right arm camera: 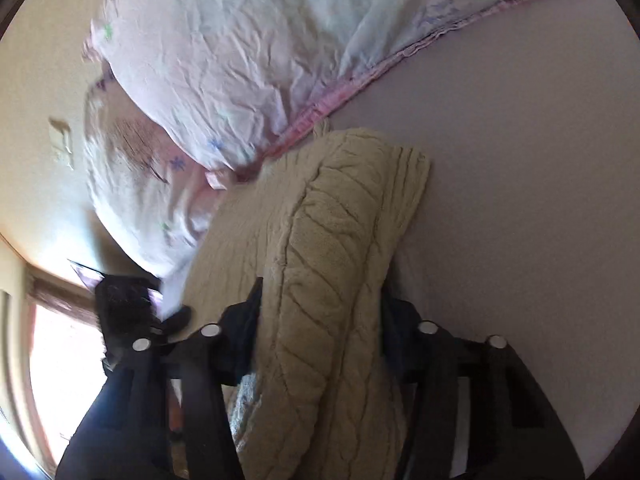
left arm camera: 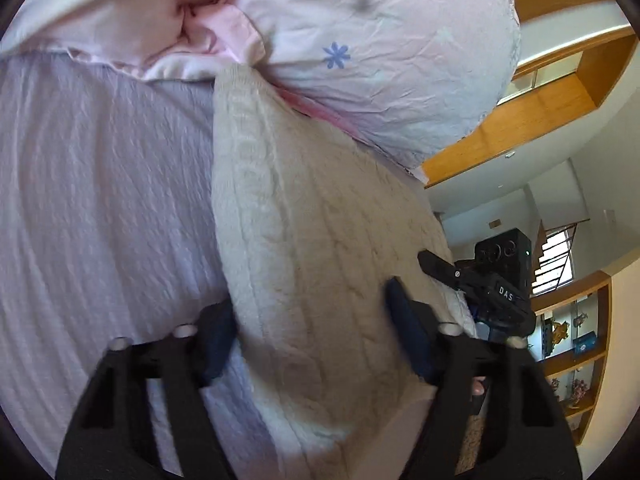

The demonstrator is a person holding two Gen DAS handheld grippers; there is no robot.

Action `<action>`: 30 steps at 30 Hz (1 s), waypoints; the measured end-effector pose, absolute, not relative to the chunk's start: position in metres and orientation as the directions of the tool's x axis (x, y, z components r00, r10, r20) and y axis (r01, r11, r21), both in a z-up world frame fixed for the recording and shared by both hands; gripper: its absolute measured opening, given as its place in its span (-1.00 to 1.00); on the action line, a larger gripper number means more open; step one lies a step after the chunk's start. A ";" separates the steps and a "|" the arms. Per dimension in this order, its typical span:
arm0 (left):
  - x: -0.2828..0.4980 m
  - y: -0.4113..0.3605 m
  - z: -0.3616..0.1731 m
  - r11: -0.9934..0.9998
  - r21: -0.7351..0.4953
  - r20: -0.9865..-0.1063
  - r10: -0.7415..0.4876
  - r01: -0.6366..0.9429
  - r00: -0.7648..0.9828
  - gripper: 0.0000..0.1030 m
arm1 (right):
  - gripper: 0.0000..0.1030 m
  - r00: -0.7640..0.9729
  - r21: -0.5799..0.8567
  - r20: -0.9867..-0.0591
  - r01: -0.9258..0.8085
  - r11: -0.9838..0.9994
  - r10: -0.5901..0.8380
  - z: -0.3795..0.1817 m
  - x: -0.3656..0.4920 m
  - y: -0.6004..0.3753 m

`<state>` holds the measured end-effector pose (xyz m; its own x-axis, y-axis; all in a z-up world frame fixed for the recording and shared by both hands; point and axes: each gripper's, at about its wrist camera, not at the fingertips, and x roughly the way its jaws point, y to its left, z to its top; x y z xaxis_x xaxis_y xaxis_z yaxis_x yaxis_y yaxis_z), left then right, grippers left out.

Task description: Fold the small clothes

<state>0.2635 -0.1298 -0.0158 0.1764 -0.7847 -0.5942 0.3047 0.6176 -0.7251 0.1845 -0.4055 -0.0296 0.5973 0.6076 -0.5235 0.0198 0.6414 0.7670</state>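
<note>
A cream cable-knit sweater [left arm camera: 304, 240] lies on a bed with a pale lilac sheet [left arm camera: 100, 200]. My left gripper [left arm camera: 312, 320] has its jaws wide apart, one on each side of the sweater's thick fold, so it looks open around it. The right gripper [left arm camera: 472, 280] shows at the sweater's right edge in the left wrist view. In the right wrist view the sweater [right arm camera: 332, 280] bulges up between the fingers of my right gripper [right arm camera: 320, 320], which is shut on the bunched knit.
A pink flowered pillow [left arm camera: 380, 52] lies against the far end of the sweater, also in the right wrist view [right arm camera: 224, 60]. Pink bedding [left arm camera: 140, 12] lies beyond. Wooden shelves [left arm camera: 576, 340] and a window stand at the right.
</note>
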 end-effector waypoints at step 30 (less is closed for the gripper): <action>0.090 0.041 0.032 0.971 -0.182 -0.683 -0.239 0.157 0.690 0.96 | -0.30 0.695 0.368 -0.689 0.091 0.925 0.205 0.023 0.236 -0.241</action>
<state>0.0899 0.0410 0.0317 0.6898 -0.2394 -0.6833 0.1570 0.9708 -0.1816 0.2358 -0.2414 0.0227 0.6949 0.2054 -0.6891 0.0915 0.9253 0.3681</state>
